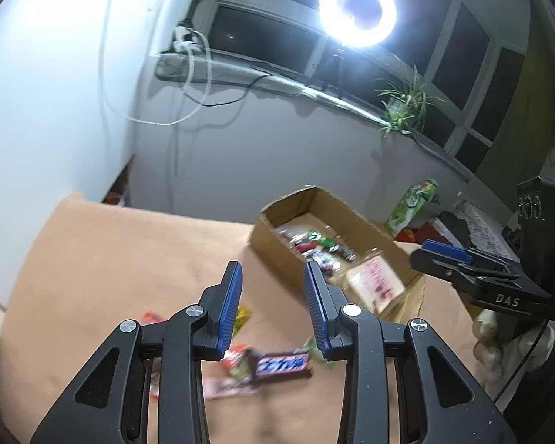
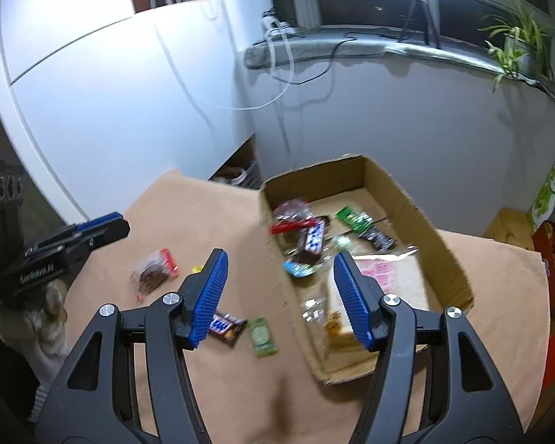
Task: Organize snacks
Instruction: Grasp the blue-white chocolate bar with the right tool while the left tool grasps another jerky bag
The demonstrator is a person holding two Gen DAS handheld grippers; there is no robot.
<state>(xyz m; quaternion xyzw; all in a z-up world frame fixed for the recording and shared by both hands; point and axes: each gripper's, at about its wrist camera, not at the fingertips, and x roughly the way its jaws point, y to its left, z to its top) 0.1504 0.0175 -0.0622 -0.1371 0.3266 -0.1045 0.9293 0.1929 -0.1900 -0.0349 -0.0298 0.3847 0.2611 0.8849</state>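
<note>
An open cardboard box [image 2: 436, 244] holds several wrapped snacks and a pink-printed bag [image 2: 388, 277]; it also shows in the left wrist view [image 1: 262, 236]. Loose snacks lie on the tan tabletop: a Snickers bar [image 1: 282, 365], also in the right wrist view [image 2: 225, 327], a green packet [image 2: 263, 336] and a red-and-brown pack [image 2: 154, 271]. My left gripper [image 1: 273, 310] is open and empty above the Snickers bar. My right gripper [image 2: 277, 296] is open and empty over the box's near left wall. Each gripper shows in the other's view: right [image 1: 462, 262], left [image 2: 77, 236].
The tan tabletop [image 1: 129, 259] ends at a white wall and cabinet behind. A green carton [image 1: 410, 203] and red items stand to the right of the table. A ring light [image 1: 357, 9] and a potted plant [image 1: 407, 103] sit on the window sill.
</note>
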